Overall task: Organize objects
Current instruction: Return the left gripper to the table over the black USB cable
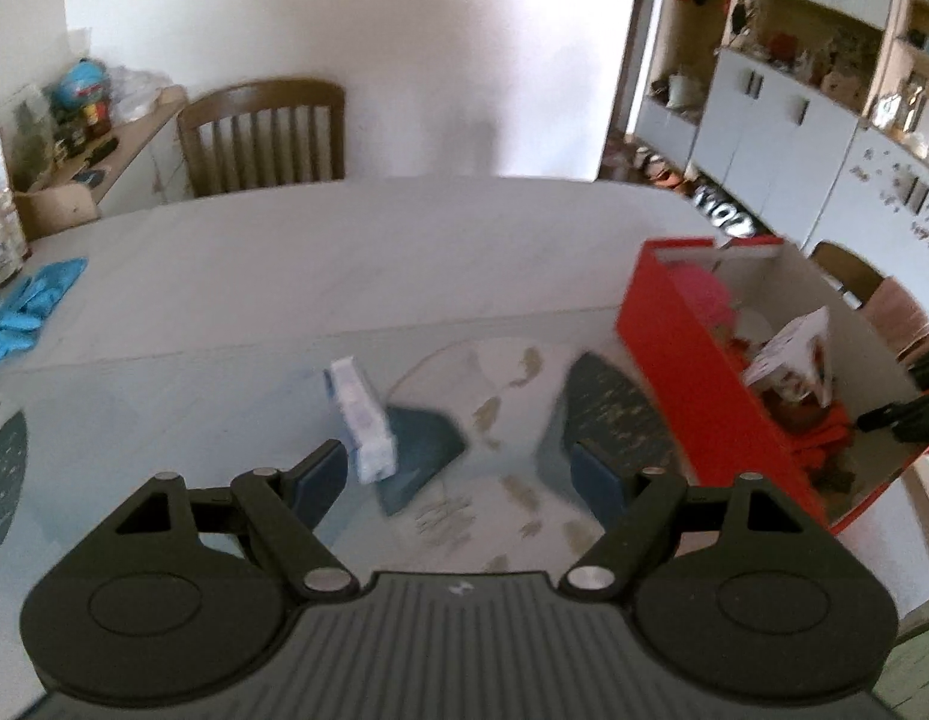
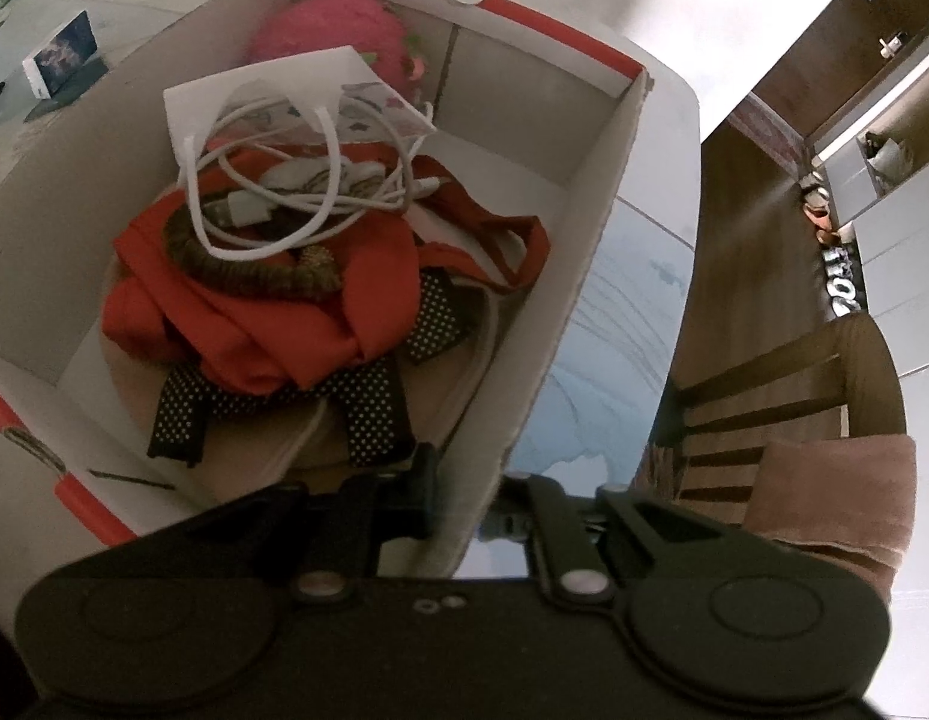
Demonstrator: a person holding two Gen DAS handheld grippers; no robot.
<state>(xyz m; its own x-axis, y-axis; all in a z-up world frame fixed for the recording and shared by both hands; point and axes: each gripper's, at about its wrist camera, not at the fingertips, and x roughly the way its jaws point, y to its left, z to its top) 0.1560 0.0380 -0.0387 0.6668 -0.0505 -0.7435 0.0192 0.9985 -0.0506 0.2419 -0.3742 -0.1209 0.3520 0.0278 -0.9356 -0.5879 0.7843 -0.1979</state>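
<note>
It is a home: a dining table (image 1: pixel 404 252), a wooden chair (image 1: pixel 263 135) upper left, full white cupboards (image 1: pixel 776 138) upper right.

Left claw (image 1: pixel 458 474) wide open above tabletop (image 1: pixel 344 264), nothing between pads. White box (image 1: pixel 362 420) just ahead of its left pad. Red box (image 1: pixel 704 384) to the right, full of items.

I'm seeing my matte black plastic left gripper (image 1: pixel 458 468) showing blue rubbery finger pads (image 1: pixel 323 474), silver pivot screws and a ribbed grey centre plate; my matching black right gripper (image 2: pixel 458 498) is showing identical round housings.
</note>
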